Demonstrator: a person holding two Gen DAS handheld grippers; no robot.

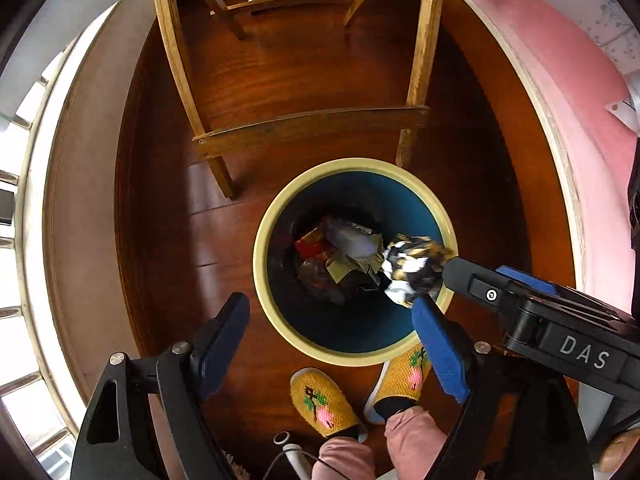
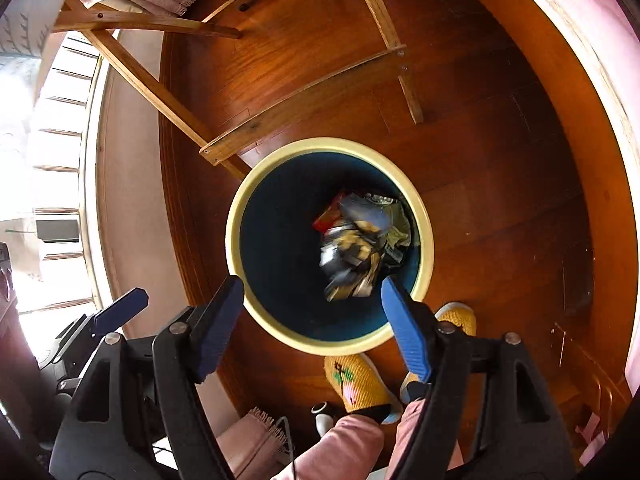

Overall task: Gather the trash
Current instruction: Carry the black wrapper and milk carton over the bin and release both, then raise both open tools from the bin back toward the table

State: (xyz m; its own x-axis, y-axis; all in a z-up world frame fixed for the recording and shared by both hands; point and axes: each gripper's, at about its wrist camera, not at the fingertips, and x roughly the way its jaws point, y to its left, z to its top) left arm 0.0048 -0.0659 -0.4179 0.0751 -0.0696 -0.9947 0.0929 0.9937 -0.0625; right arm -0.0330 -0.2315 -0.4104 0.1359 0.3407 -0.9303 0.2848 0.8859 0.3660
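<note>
A round bin with a cream rim [image 1: 260, 272] [image 2: 232, 240] and a dark blue inside stands on the wooden floor, with several wrappers [image 1: 340, 248] [image 2: 384, 216] lying in it. A crumpled black, white and gold wrapper [image 1: 412, 268] [image 2: 352, 264] is over the bin's mouth, blurred in the right wrist view and just past the tips of my right gripper [image 2: 312, 312] [image 1: 476, 270], which stands open with nothing pinched. My left gripper [image 1: 332, 340] hovers open above the bin's near rim, with nothing in it. One of its fingers [image 2: 120, 312] shows at the left of the right wrist view.
A wooden chair frame [image 1: 312, 124] [image 2: 304, 92] stands just behind the bin. A person's feet in yellow slippers [image 1: 324, 400] [image 2: 356, 384] are right at the bin's near side. A pale wall with a window [image 1: 36, 200] is on the left, a pink surface [image 1: 580, 100] on the right.
</note>
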